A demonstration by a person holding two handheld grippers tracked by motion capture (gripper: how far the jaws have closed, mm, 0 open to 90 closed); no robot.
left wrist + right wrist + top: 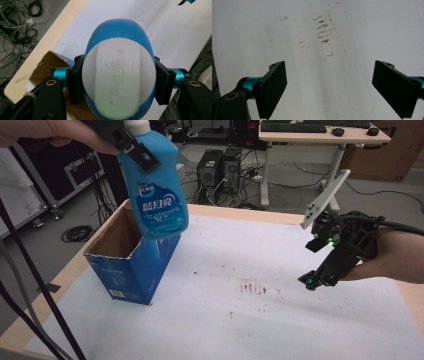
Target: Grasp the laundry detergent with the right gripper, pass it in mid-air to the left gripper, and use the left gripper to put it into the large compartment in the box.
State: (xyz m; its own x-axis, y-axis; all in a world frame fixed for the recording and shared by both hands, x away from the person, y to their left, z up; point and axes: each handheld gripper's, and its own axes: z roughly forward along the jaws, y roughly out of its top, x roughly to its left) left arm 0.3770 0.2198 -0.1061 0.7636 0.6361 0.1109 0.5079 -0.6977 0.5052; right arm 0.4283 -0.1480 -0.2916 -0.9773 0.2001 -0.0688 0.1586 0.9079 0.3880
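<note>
A blue detergent bottle [157, 190] with a white cap hangs upright over the open top of a blue cardboard box [131, 260] at the table's left side; its base is level with the box's rim. My left gripper [135, 151] is shut on the bottle's neck. Looking down in the left gripper view, the white cap [118, 80] sits between the two black pads [75, 82], with the box's brown inside [47, 65] beneath. My right gripper [312, 281] hovers open over the white sheet at the right, and in the right gripper view its pads [273, 87] stand wide apart with nothing between them.
A white sheet [260, 320] covers the wooden table, with a patch of brown stains [252, 287] near the middle. Black cables [30, 285] cross the left foreground. Beyond the table stand computer towers [217, 167] and a desk [325, 137].
</note>
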